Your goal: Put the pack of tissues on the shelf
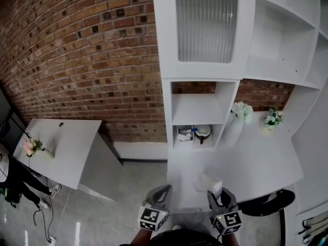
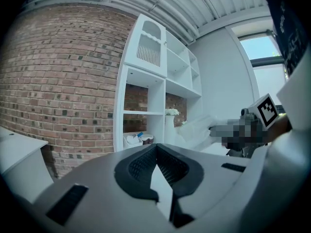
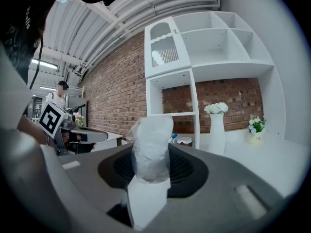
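Right gripper (image 3: 151, 154) has its jaws pressed onto the pack of tissues (image 3: 151, 140), which stands upright between the pads with its crinkled clear wrapper poking out above the tips. Left gripper (image 2: 156, 148) holds nothing; its jaws seem to meet at the tips, with only a thin pale wedge showing lower down between them.

From the head view, both grippers sit low at the front edge of the white desk (image 1: 261, 163), the left one (image 1: 159, 193) just off its corner and the right one (image 1: 218, 198) over the desktop. The pack (image 1: 209, 182) is lifted above the desk, well short of the white shelf unit (image 1: 202, 109) at the back. A lower cubby there holds a bowl (image 1: 203, 132) and some small items. A tall vase of white flowers (image 1: 241, 111) and a small flower pot (image 1: 270, 121) stand on the desk right of the cubbies. A brick wall (image 1: 77, 60) runs behind, with a low white table (image 1: 66, 147) off to the left.
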{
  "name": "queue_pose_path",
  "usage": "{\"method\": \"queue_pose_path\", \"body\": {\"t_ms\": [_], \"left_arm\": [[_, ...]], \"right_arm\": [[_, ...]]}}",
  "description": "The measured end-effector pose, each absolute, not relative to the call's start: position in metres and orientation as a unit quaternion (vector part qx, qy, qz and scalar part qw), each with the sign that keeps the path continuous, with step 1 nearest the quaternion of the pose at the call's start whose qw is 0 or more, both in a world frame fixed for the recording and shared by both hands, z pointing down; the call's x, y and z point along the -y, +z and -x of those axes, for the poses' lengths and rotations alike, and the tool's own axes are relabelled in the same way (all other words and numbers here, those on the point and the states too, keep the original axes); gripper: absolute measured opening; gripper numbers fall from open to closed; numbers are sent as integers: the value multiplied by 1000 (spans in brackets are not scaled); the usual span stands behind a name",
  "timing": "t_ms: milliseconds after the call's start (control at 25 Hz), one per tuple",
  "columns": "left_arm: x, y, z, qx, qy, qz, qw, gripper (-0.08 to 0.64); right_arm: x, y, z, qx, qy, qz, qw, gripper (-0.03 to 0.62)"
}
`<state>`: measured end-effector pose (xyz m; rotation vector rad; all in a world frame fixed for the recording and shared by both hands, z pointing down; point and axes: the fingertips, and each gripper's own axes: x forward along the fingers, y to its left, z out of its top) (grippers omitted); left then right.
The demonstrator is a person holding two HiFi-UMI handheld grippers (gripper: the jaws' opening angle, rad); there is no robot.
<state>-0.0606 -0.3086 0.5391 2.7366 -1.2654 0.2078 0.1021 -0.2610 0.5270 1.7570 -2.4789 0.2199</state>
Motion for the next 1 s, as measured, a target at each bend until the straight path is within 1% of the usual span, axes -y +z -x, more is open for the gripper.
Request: {"method": "queue_pose_path", "body": {"t_ms": [520,1000], "left_arm": [[341,526,52,437,58,-896,55,11],[370,520,45,463,62,-883,55,11]], "right_arm": [[311,502,-111,828,59,-557,35,147],[375,465,-129,830,59,-553,-26,149]]}}
